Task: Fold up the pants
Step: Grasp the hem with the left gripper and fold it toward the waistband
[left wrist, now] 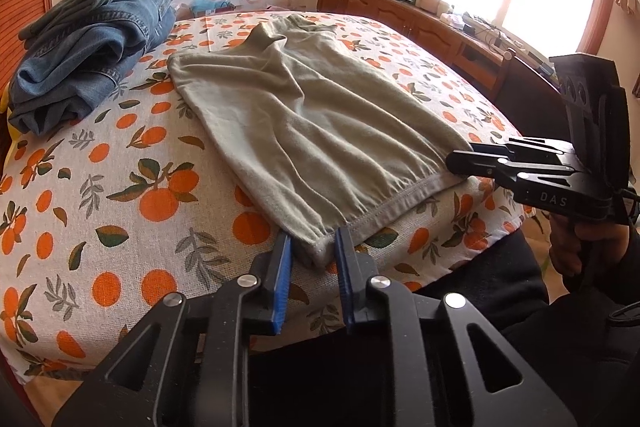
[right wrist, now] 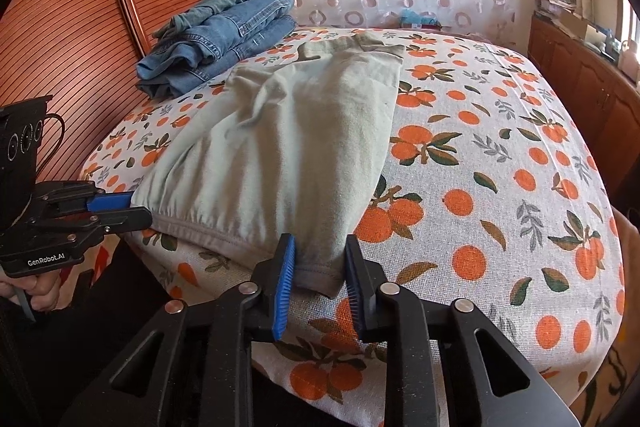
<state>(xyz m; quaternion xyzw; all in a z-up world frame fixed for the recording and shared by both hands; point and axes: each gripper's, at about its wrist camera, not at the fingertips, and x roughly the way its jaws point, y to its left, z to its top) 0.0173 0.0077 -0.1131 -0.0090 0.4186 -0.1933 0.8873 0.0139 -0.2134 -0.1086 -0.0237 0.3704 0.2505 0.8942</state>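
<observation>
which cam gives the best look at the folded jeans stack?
Right wrist: the jeans stack sits evenly lit against the headboard, folded layers and seams distinct. Left wrist shows the stack too, larger but pushed toward the frame edge, more distorted, with its near end in shadow.

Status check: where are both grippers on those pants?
Left hand-held gripper and right hand-held gripper open, each straddling a near hem corner. Green pants flat on bed. Folded jeans clear, far side.

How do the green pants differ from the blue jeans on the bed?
The green pants are pale green soft cloth; the blue jeans are blue denim. The pants lie spread out and long at the near edge of the bed, while the jeans sit bunched in a pile near the headboard. Both rest on the orange-print cover.
</observation>
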